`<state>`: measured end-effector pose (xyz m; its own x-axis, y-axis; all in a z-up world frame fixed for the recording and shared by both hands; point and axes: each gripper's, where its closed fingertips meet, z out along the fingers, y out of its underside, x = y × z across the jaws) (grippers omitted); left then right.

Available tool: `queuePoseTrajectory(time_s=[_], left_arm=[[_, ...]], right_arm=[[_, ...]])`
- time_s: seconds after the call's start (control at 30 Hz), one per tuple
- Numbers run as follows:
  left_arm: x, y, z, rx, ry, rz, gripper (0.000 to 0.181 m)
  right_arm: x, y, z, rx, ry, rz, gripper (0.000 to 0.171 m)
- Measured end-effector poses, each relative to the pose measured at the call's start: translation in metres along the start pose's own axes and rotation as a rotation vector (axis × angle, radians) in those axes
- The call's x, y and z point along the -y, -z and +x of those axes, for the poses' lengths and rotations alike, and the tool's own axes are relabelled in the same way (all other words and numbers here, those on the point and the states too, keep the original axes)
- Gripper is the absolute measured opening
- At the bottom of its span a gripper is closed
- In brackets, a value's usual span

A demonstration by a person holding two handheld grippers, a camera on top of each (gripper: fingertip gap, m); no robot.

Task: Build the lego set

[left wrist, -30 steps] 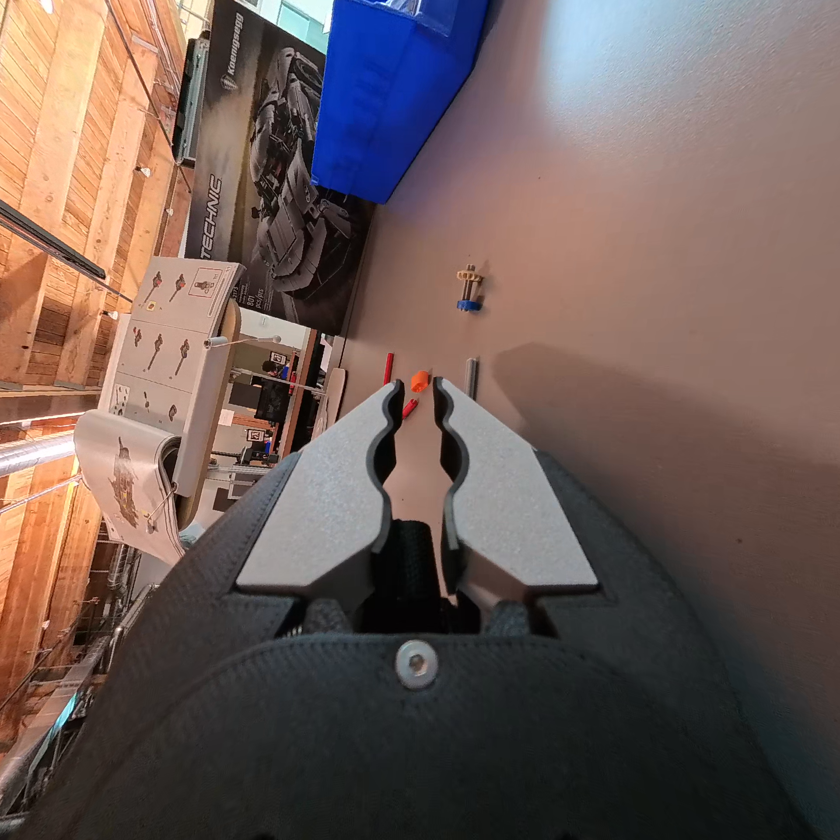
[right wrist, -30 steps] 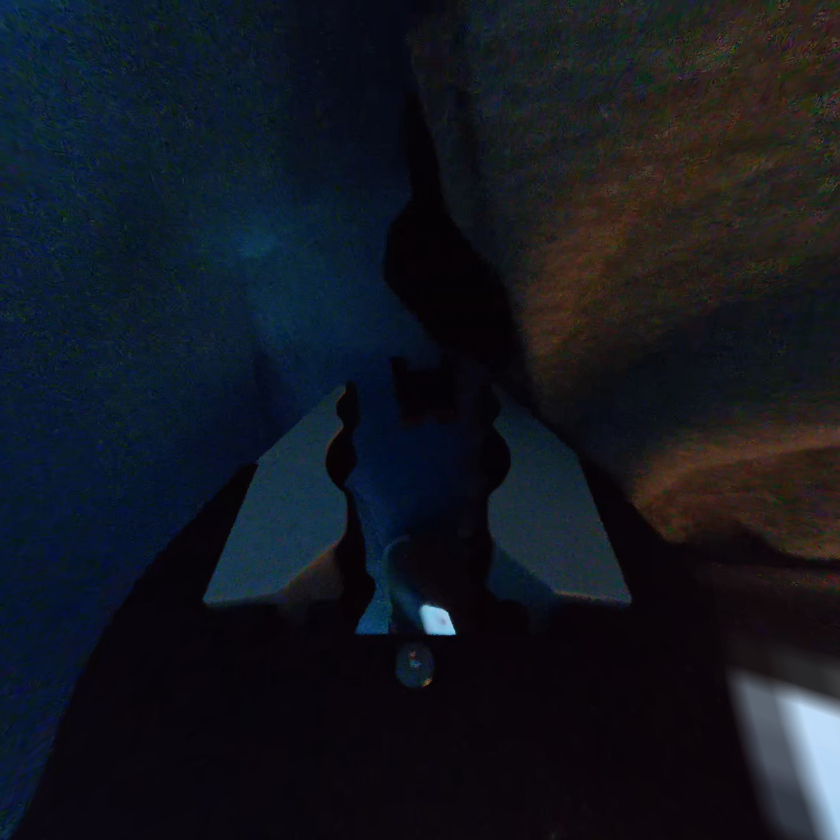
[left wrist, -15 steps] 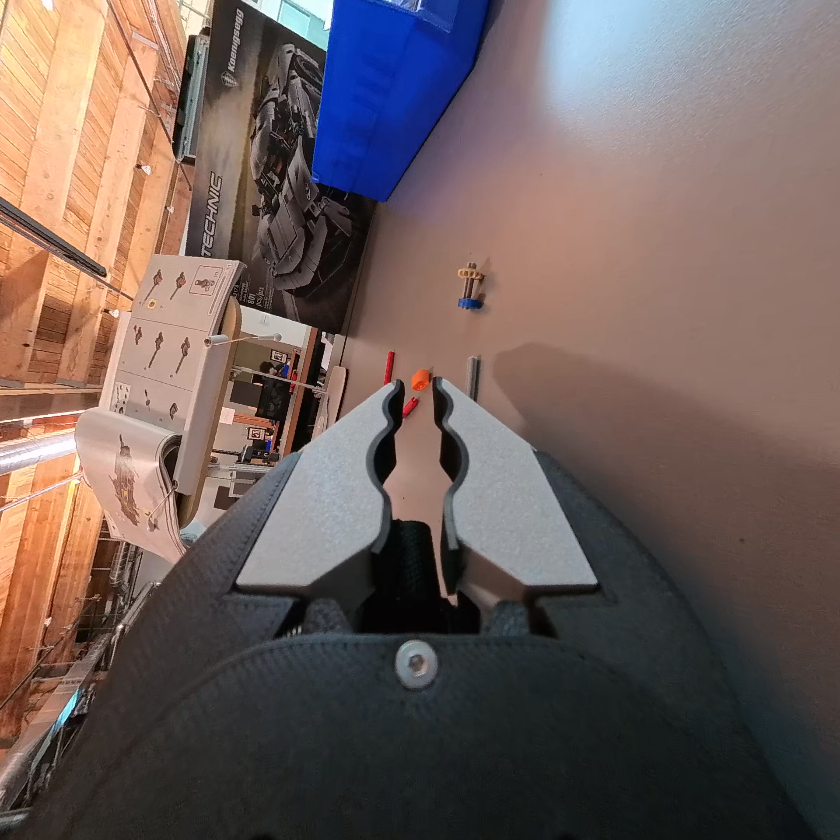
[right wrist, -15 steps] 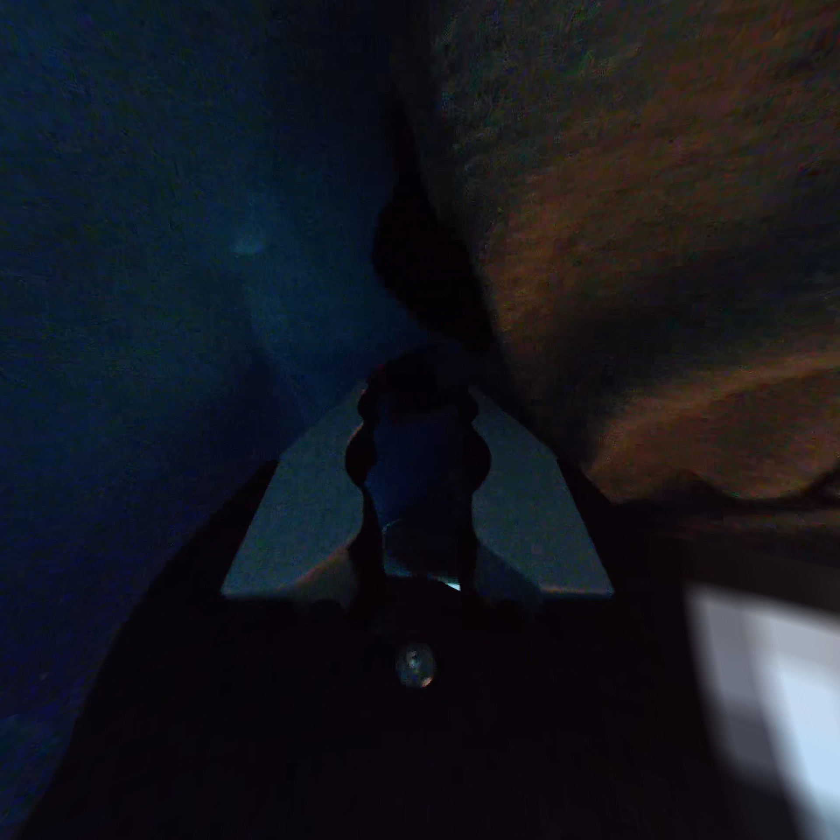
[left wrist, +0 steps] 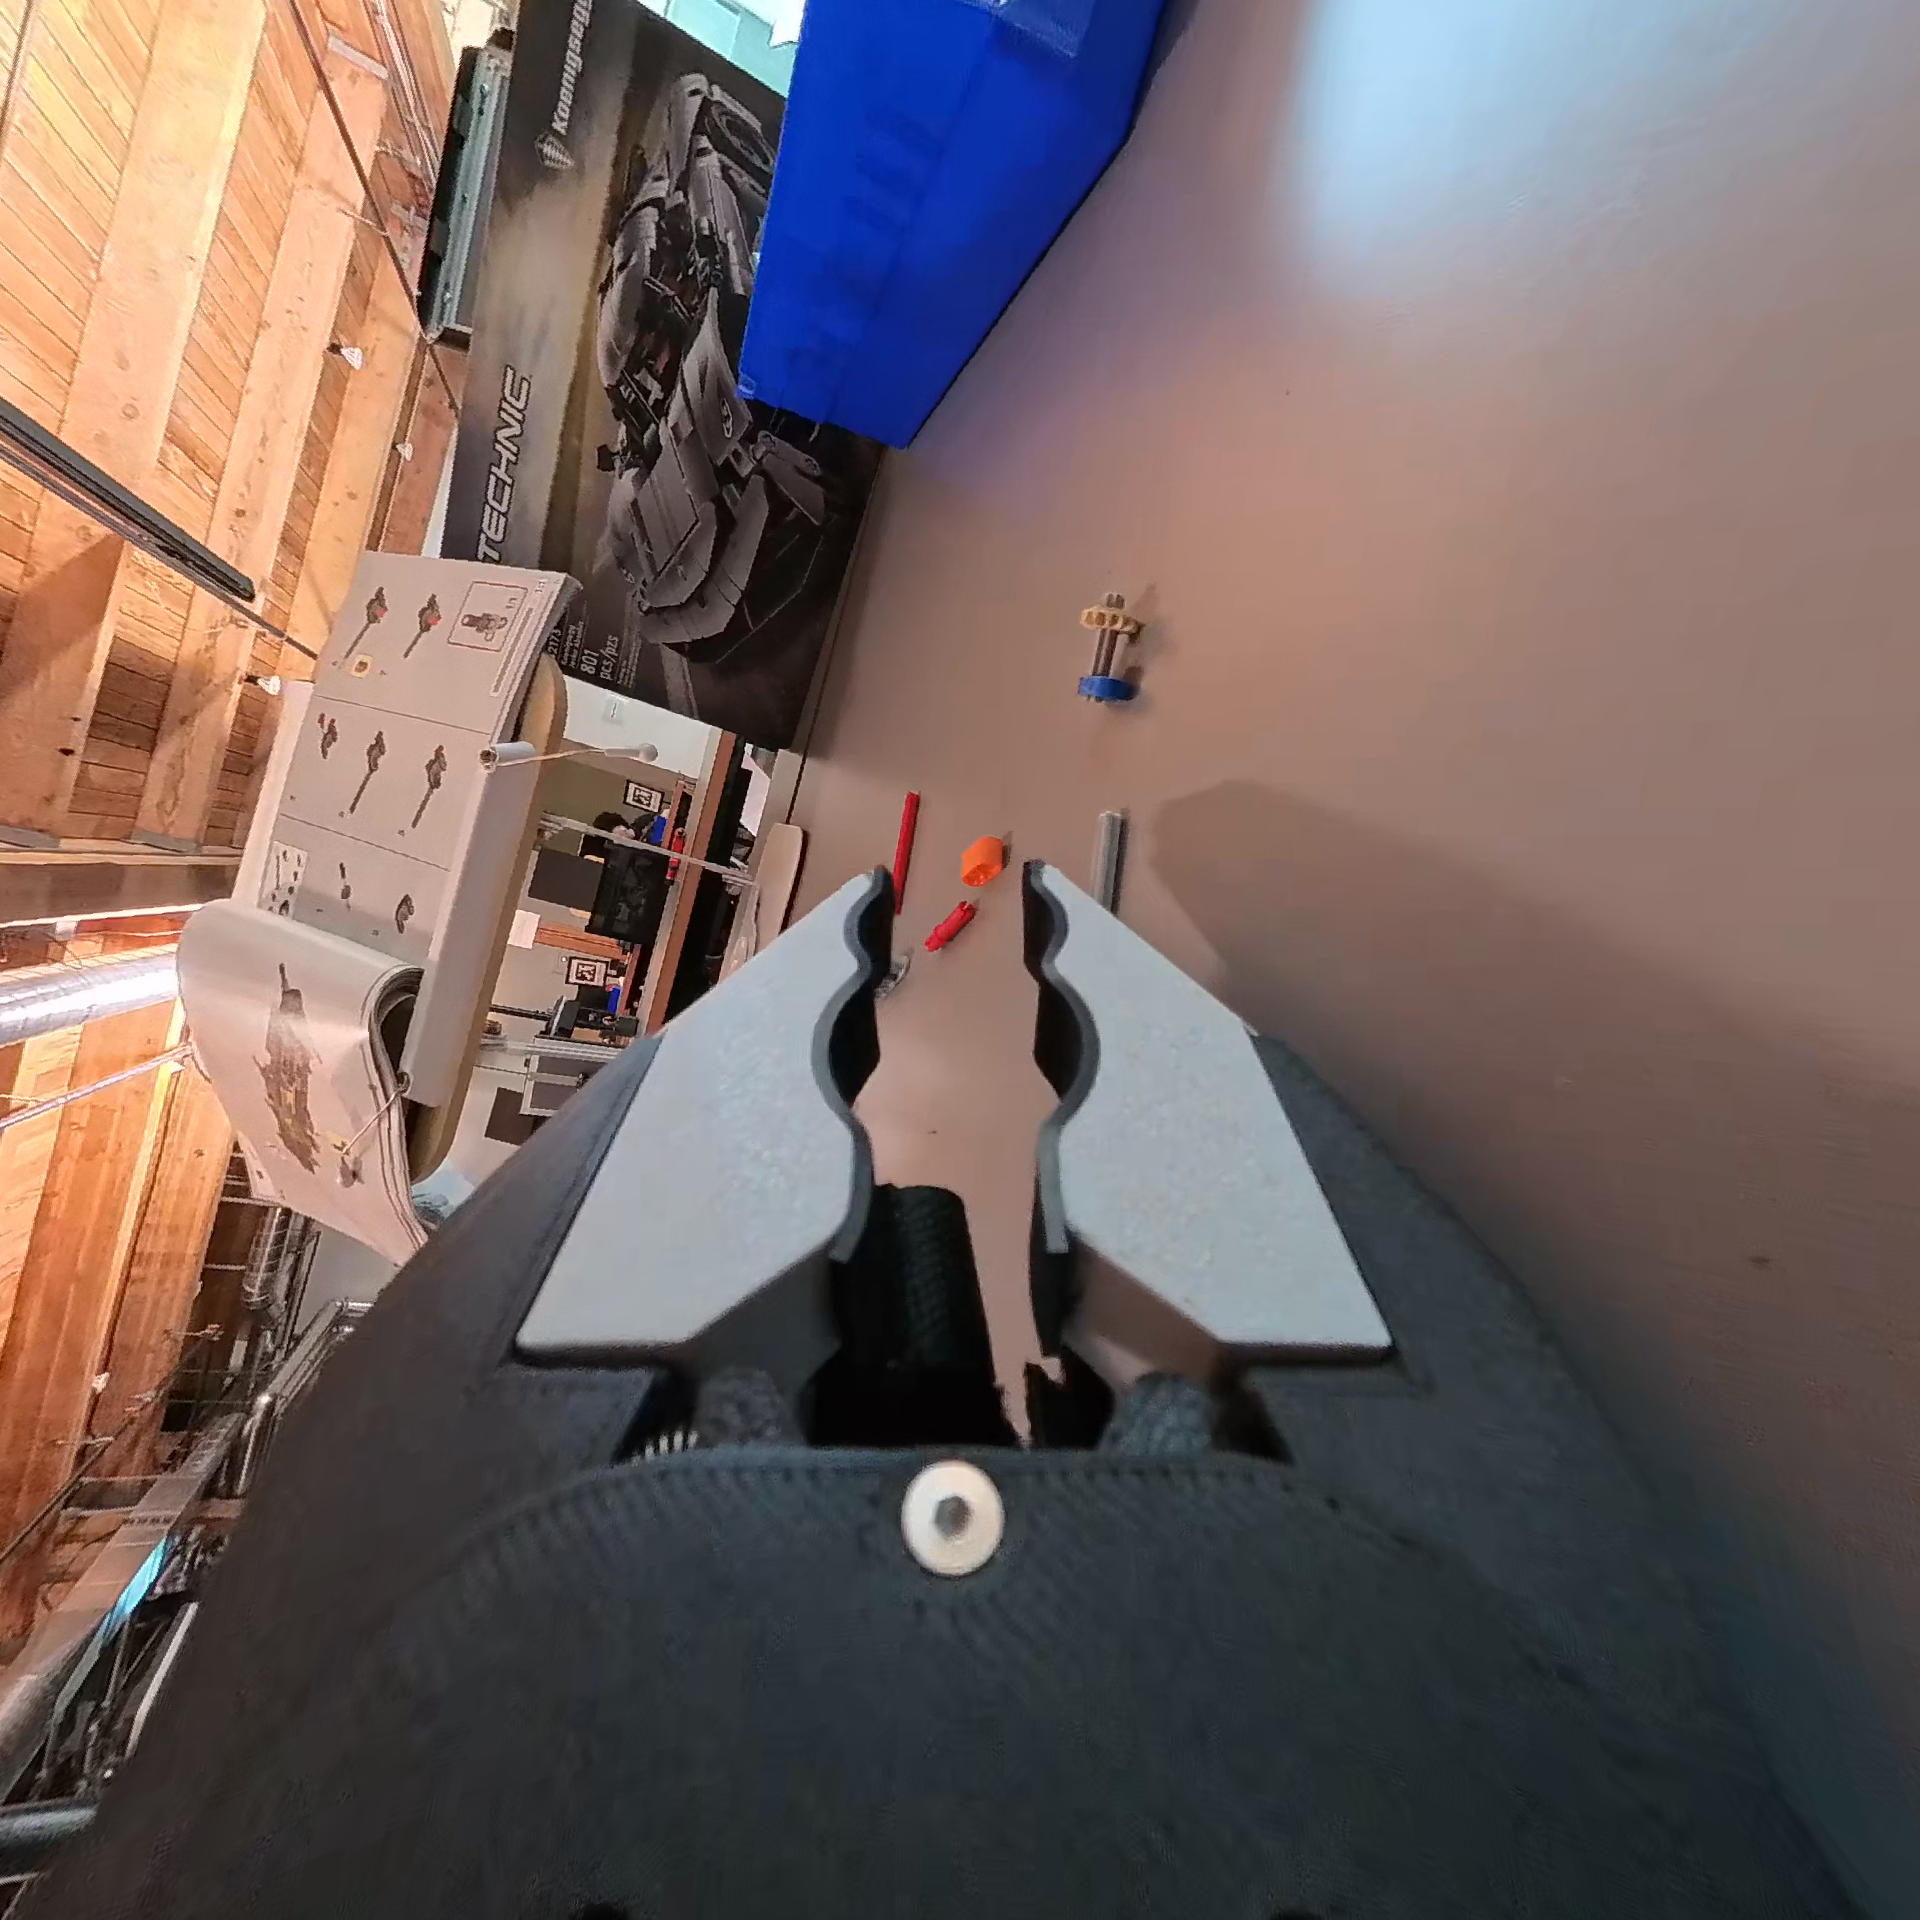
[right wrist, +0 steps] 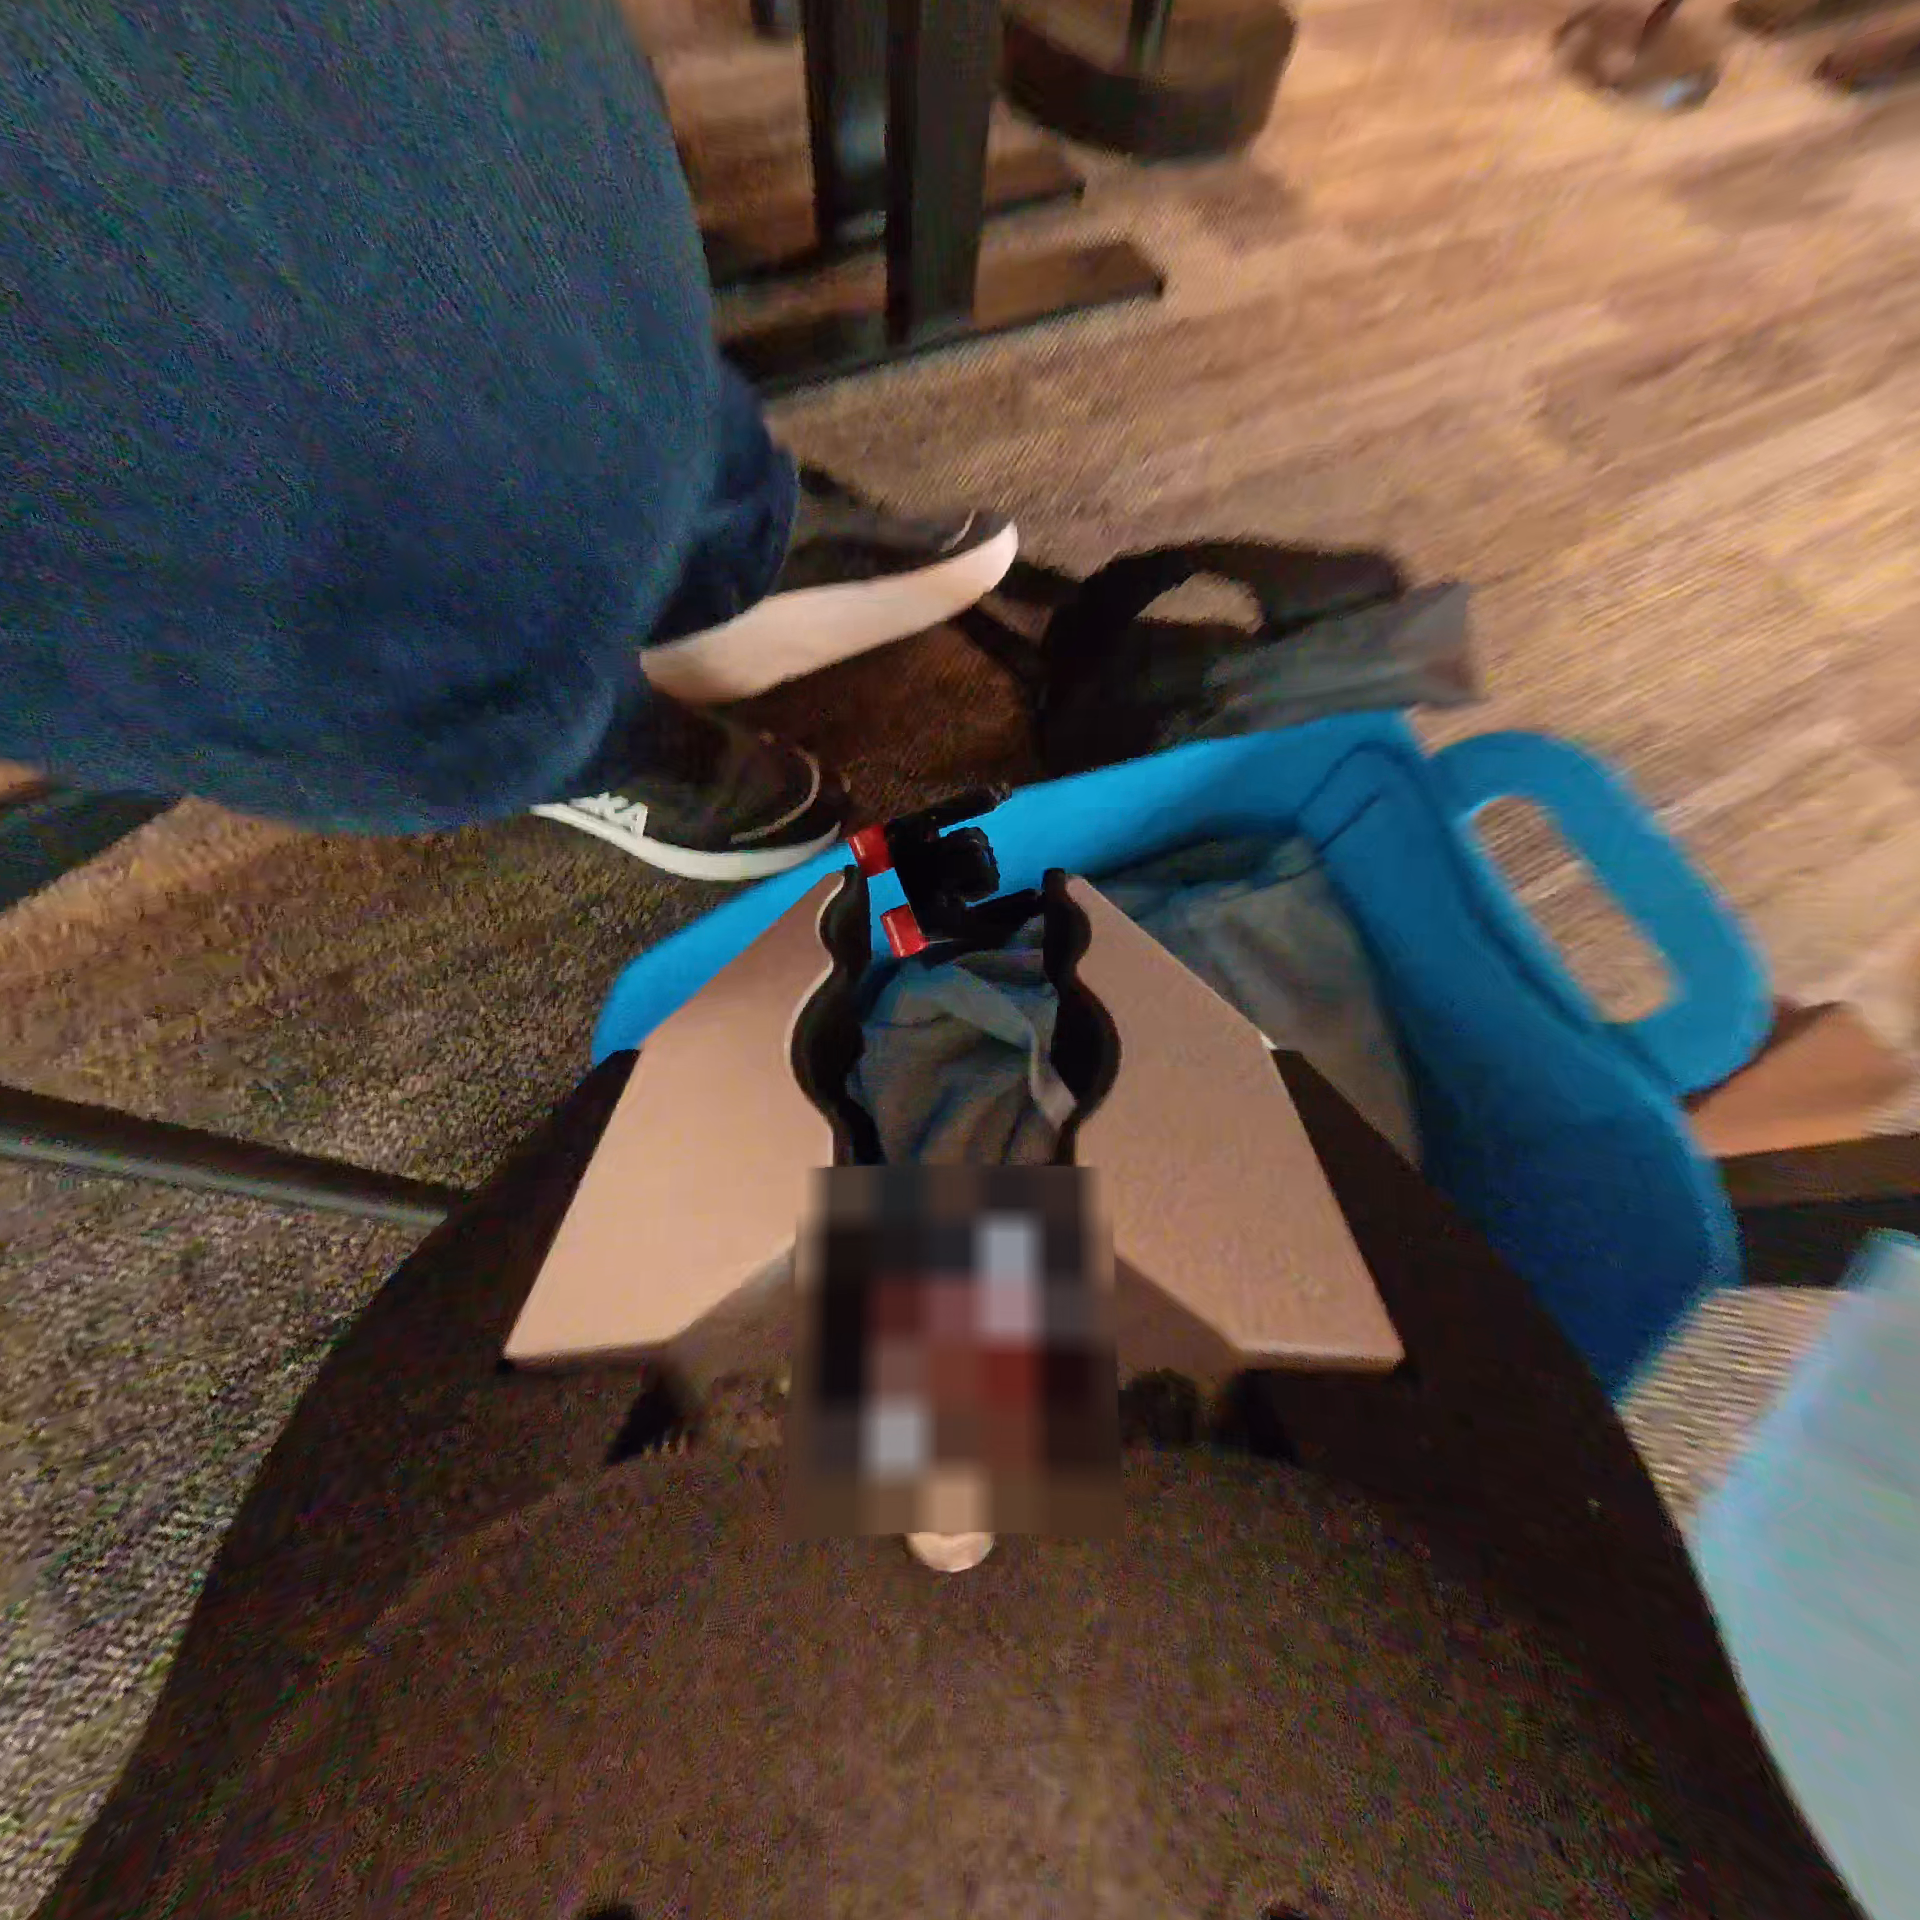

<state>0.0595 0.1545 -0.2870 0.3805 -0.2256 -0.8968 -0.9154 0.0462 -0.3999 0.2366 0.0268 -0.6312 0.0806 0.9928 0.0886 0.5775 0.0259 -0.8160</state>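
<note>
The right hand-held gripper (right wrist: 951, 894) is out in the light now, where half a second ago its view was almost black, sunk in something blue. It comes out pinching a small black lego assembly with two red pins (right wrist: 940, 873) between its tips (the view is motion-blurred, so the exact contact is hard to read). Just behind it sits the blue tote bag (right wrist: 1538, 997) on the carpeted floor (right wrist: 312, 966), with a person's shoes (right wrist: 727, 810) and blue trouser leg (right wrist: 343, 395) close on the left, so room that way is tight. My reading: a sub-assembly has been fetched from the bag and has to go up to the table.

The left hand-held gripper (left wrist: 956, 894) has spread its jaws wider than a moment ago and holds nothing, lying low along the table (left wrist: 1507, 831). Just past its tips lie a short red pin (left wrist: 951, 925), an orange piece (left wrist: 982, 860), a long red axle (left wrist: 906, 847) and a grey axle (left wrist: 1110, 857). Farther off stands a tan gear on an axle with a blue bush (left wrist: 1112, 655), well apart, with open table on the right. Beyond are a blue bin (left wrist: 914, 208), the set's box (left wrist: 665, 343) and an instruction booklet (left wrist: 416, 727) at the table's far edge.
</note>
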Motion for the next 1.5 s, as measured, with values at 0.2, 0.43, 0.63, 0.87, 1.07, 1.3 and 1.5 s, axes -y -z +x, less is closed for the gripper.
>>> queuePoseTrajectory(time_s=[0.2, 0.43, 0.63, 0.87, 1.07, 1.3, 1.5], left_arm=[[-0.004, -0.002, -0.003, 0.014, 0.005, -0.025, 0.025], [-0.007, -0.002, -0.003, 0.021, 0.002, -0.045, 0.024], [-0.011, -0.003, -0.004, 0.018, 0.01, -0.065, 0.025], [-0.011, -0.004, -0.002, 0.015, -0.004, -0.066, 0.019], [-0.011, -0.003, -0.002, 0.021, -0.016, -0.075, 0.013], [-0.015, -0.004, -0.001, 0.02, -0.012, -0.104, 0.009], [-0.015, -0.004, -0.002, 0.025, -0.012, -0.098, 0.009]], right_arm=[[0.158, 0.132, -0.004, -0.167, 0.124, 0.128, 0.025], [0.329, 0.175, 0.047, -0.289, 0.249, 0.257, 0.023], [0.336, 0.152, 0.095, -0.291, 0.224, 0.122, 0.022], [0.321, 0.155, 0.105, -0.308, 0.22, 0.136, 0.022], [0.331, 0.122, 0.141, -0.153, 0.231, 0.082, 0.022], [0.332, 0.087, 0.177, 0.084, 0.22, 0.074, 0.023], [0.32, 0.083, 0.159, 0.123, 0.268, -0.001, 0.023]])
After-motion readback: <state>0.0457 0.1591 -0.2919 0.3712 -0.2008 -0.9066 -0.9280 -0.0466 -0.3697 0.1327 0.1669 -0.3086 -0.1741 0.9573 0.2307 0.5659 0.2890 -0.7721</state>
